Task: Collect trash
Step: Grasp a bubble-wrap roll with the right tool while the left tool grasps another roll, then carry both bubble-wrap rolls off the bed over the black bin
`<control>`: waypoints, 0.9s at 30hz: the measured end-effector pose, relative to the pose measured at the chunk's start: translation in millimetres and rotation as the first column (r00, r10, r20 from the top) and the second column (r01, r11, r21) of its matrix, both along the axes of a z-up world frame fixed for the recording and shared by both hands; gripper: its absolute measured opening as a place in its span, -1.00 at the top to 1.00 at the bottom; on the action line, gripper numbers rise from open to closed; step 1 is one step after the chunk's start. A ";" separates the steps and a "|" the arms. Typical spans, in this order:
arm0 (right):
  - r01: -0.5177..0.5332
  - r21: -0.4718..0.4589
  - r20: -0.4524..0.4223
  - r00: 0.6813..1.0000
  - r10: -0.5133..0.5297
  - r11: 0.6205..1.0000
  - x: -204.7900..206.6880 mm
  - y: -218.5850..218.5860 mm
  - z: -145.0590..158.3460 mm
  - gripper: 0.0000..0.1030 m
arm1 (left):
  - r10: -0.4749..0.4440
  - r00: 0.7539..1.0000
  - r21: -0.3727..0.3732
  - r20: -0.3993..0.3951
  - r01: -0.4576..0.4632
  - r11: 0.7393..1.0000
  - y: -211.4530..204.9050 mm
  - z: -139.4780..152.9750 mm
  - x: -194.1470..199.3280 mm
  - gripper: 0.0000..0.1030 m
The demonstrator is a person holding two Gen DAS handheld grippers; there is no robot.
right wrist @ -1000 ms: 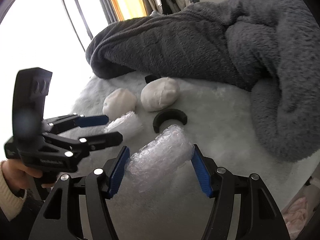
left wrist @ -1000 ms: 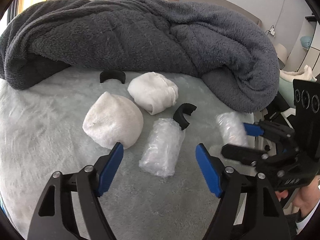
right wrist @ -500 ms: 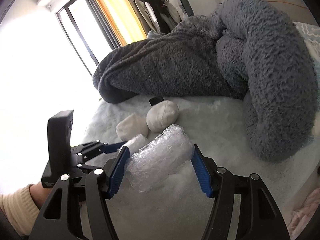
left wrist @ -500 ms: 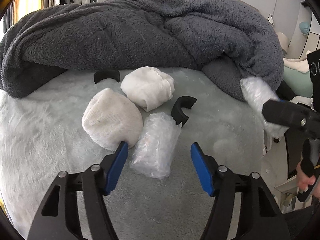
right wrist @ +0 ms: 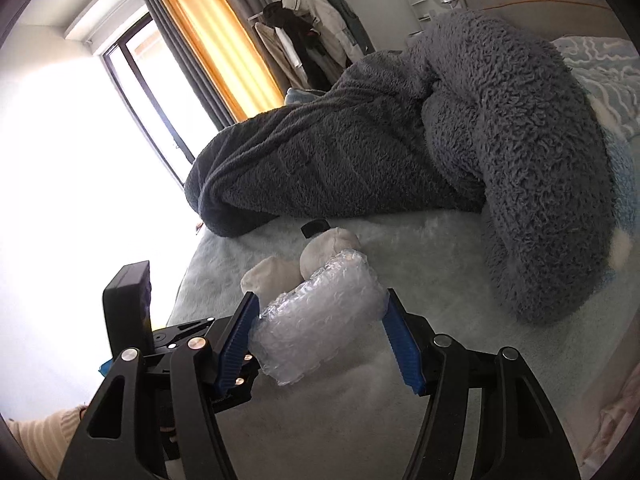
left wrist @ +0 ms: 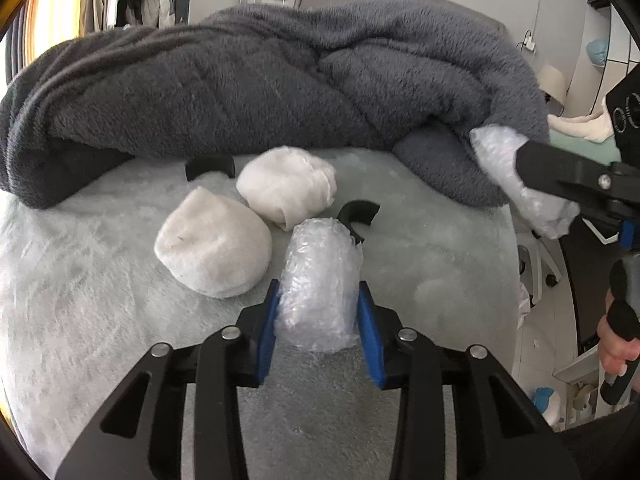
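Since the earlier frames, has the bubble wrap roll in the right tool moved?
Yes. The bubble wrap roll, clamped in the right tool, has lifted off the pale bed cover and now hangs above it, towards the grey blanket.

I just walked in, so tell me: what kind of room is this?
Most likely a bedroom: a grey fleece blanket heaped on a bed, clothes hanging on a rack, and a curtained window.
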State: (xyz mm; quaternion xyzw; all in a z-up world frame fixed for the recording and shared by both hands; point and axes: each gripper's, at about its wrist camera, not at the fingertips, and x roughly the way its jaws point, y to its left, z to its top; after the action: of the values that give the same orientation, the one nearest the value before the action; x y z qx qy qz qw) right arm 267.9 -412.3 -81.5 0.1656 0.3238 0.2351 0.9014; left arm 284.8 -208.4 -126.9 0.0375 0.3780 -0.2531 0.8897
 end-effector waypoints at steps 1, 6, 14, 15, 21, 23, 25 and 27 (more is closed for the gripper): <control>0.005 0.001 0.004 1.000 -0.005 1.000 -0.4 2.4 1.6 -0.24 | 0.001 1.000 -0.002 0.013 0.000 1.000 0.8 2.4 -2.1 0.24; 0.035 -0.013 0.055 0.998 -0.034 0.999 -8.8 15.4 14.5 -0.24 | 0.011 0.994 0.003 0.108 -0.011 1.000 8.8 17.9 -22.1 0.24; 0.108 -0.030 0.165 0.981 -0.102 0.994 -29.8 47.6 38.4 -0.24 | 0.072 0.987 -0.048 0.145 -0.066 0.997 41.8 33.9 -45.5 0.24; 0.111 -0.031 0.174 0.979 -0.104 0.993 -31.6 52.2 40.6 -0.24 | 0.082 0.987 -0.056 0.142 -0.075 0.996 46.6 34.3 -48.4 0.24; 0.121 -0.068 0.204 0.973 -0.105 0.990 -47.1 83.0 48.3 -0.24 | 0.146 0.980 -0.060 0.138 -0.139 0.988 80.9 38.3 -68.5 0.24; 0.130 -0.088 0.217 0.970 -0.108 0.988 -56.2 93.8 49.9 -0.24 | 0.173 0.975 -0.066 0.140 -0.165 0.984 92.8 39.9 -74.2 0.24; 0.134 -0.095 0.228 0.968 -0.110 0.986 -64.2 102.0 51.4 -0.24 | 0.207 0.968 -0.071 0.140 -0.198 0.978 106.1 41.0 -80.1 0.24; 0.139 -0.104 0.236 0.965 -0.111 0.985 -72.3 108.3 51.7 -0.24 | 0.240 0.960 -0.073 0.145 -0.231 0.970 119.8 42.2 -86.5 0.24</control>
State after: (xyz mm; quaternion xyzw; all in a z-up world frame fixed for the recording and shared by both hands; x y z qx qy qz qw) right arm 195.6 -304.0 -29.7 0.1030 0.2199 0.1754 0.9541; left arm 198.3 -88.5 -84.7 -0.0134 0.3034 -0.1522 0.9405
